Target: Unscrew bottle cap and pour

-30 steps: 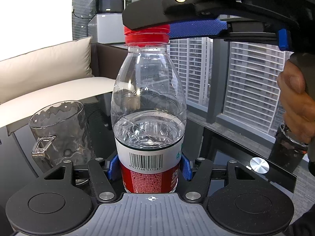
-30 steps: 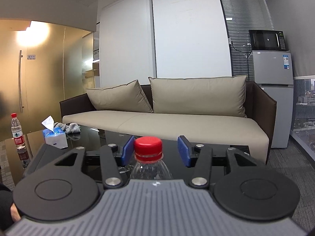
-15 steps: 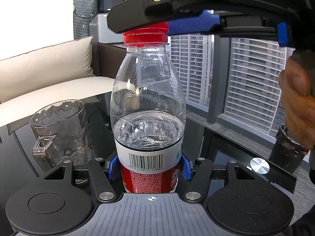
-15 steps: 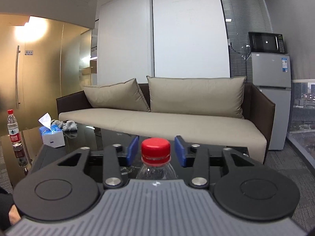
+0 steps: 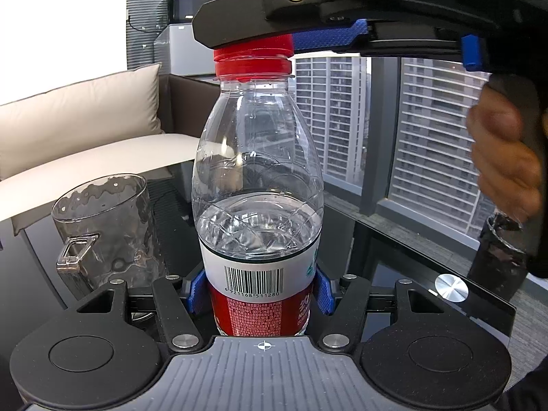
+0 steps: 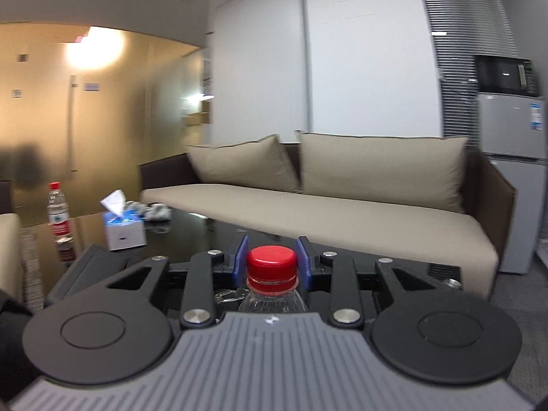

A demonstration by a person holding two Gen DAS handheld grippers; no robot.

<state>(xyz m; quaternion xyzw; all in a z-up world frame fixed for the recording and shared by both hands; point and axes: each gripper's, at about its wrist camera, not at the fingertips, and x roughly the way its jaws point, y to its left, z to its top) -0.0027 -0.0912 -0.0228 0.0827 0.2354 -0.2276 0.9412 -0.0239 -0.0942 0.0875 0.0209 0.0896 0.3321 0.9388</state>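
A clear water bottle (image 5: pixel 257 178) with a red and white label stands upright, about half full. My left gripper (image 5: pixel 259 291) is shut on its lower body at the label. Its red cap (image 5: pixel 252 55) is on the neck. My right gripper (image 6: pixel 272 262) comes in level from the right, and its blue pads (image 6: pixel 241 256) are closed against both sides of the red cap (image 6: pixel 271 267). An empty clear glass mug (image 5: pixel 106 229) with a handle stands on the dark glass table (image 5: pixel 404 257), just left of the bottle.
A beige sofa (image 6: pixel 342 205) runs behind the table. A tissue box (image 6: pixel 123 233) and a second water bottle (image 6: pixel 58 212) stand at the table's far left. A fridge with a microwave (image 6: pixel 510 171) stands at the right. Windows lie beyond the table edge (image 5: pixel 428 137).
My right gripper has closed from wide apart onto the red cap and swung leftward around it. The bottle and my left gripper have stayed in place.
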